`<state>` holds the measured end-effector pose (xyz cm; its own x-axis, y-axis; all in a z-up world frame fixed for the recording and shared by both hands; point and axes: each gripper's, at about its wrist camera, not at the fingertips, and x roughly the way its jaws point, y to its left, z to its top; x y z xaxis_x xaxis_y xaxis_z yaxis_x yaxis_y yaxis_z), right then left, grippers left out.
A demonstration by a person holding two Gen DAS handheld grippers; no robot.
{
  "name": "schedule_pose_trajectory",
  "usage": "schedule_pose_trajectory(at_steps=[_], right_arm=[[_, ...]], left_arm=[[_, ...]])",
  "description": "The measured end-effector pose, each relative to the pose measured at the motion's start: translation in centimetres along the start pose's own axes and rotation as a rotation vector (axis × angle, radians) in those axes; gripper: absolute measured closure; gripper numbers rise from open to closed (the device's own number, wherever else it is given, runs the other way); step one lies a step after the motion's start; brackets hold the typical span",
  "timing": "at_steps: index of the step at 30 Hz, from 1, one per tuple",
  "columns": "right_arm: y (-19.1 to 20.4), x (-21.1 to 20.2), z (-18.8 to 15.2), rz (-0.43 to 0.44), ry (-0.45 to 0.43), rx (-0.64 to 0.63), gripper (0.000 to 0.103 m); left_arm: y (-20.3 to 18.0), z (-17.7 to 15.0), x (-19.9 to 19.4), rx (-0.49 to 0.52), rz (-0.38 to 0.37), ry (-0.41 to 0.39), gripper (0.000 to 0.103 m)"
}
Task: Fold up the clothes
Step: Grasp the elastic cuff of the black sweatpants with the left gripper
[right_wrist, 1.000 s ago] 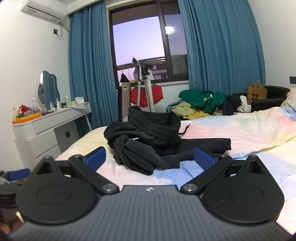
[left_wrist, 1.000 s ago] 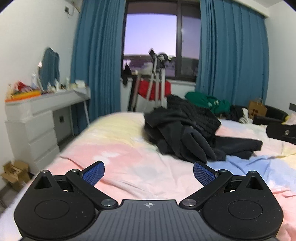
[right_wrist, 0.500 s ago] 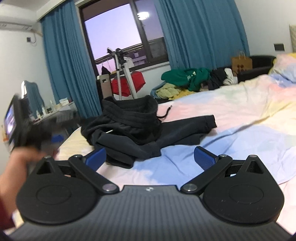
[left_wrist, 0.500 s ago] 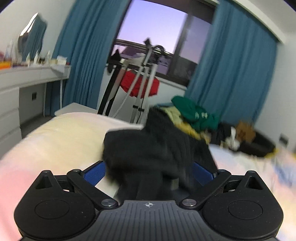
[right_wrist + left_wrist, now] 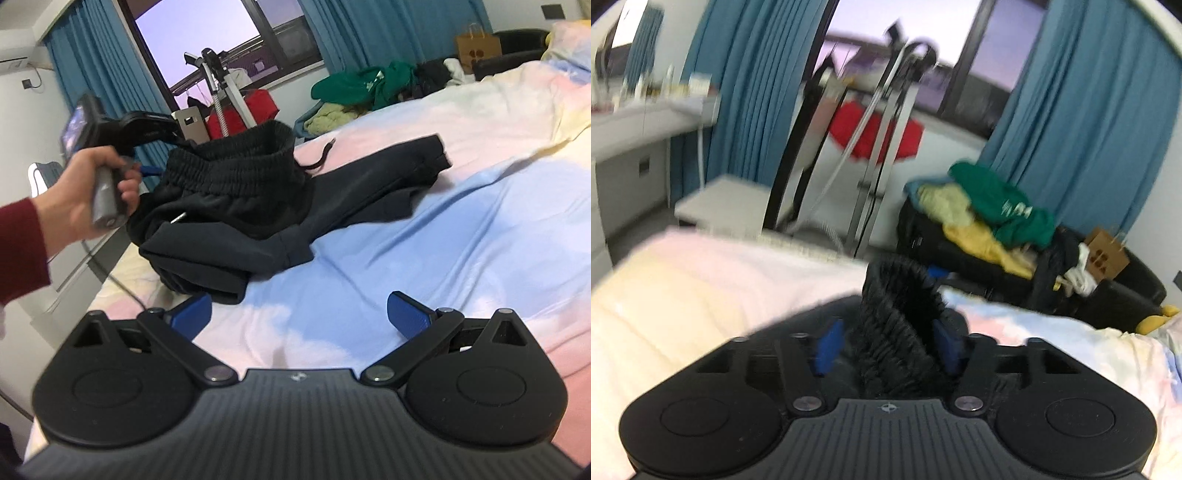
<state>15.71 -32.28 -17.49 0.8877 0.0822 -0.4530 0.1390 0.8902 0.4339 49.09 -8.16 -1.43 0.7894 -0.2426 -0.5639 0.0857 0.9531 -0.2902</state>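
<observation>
Black trousers (image 5: 258, 206) lie crumpled on the pastel bedsheet (image 5: 461, 221), elastic waistband (image 5: 236, 166) raised at the left, one leg stretched right. My left gripper (image 5: 888, 347) has its blue pads partly closed around the ribbed waistband (image 5: 897, 314), which fills the gap between them; the view is blurred. In the right wrist view the left gripper (image 5: 147, 127), held by a hand, reaches into the waistband from the left. My right gripper (image 5: 299, 317) is open and empty, low over the sheet in front of the trousers.
A pile of green and yellow clothes (image 5: 990, 214) lies on a dark chair beyond the bed. A drying rack with a red item (image 5: 875, 133) stands by the window. A white dresser (image 5: 635, 140) is at the left.
My left gripper moved forward into the trousers and its jaws narrowed around the waistband, lifting it. My right gripper moved closer to the bed and tilted down, still open.
</observation>
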Motion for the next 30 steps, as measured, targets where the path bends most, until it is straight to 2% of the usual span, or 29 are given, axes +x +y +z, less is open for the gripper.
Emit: schedule_pose_trajectory(at_steps=[1,4,5,7,11,14,18,22,25,27,30], right_arm=[[0.1,0.2,-0.2,0.003,0.0,-0.005,0.0],[0.3,0.6,-0.6,-0.006,-0.004,-0.022,0.0],[0.3,0.7,-0.7,-0.011,-0.003,-0.021,0.0],[0.5,0.6,-0.7,-0.01,-0.017,-0.024,0.0],[1.0,-0.4,-0.4,-0.023,-0.078,-0.058,0.0],[1.3,-2.0,0.2,-0.026,-0.136,-0.064,0.0],[1.3,-5.3,1.7,0.031,-0.239,-0.039,0.0],[1.5,-7.9,2.3,0.094,-0.291,-0.034,0.0],[2.5,-9.0,2.2,0.143,-0.26,-0.047,0.0],[3.4,-9.6,1.8,0.174,-0.23,-0.072,0.0],[5.3,-10.0,0.7,0.173,-0.18,-0.131,0.0]], left_arm=[[0.0,0.0,0.6,-0.003,0.01,0.016,0.062],[-0.3,-0.2,-0.4,0.033,0.063,-0.026,0.092],[-0.4,-0.3,-1.2,0.036,0.07,-0.045,0.093],[-0.4,-0.4,-4.2,0.024,0.035,-0.097,0.094],[-0.3,-1.1,-13.0,0.032,-0.03,-0.213,0.095],[1.0,-2.9,-20.0,0.044,-0.047,-0.233,0.095],[4.1,-7.5,-28.2,0.076,-0.072,-0.228,0.096],[8.9,-12.7,-35.8,0.048,-0.086,-0.226,0.097],[13.1,-16.8,-40.5,0.033,-0.059,-0.234,0.097],[16.5,-19.1,-42.1,-0.022,-0.021,-0.222,0.096],[22.1,-21.9,-42.6,-0.124,0.061,-0.18,0.096]])
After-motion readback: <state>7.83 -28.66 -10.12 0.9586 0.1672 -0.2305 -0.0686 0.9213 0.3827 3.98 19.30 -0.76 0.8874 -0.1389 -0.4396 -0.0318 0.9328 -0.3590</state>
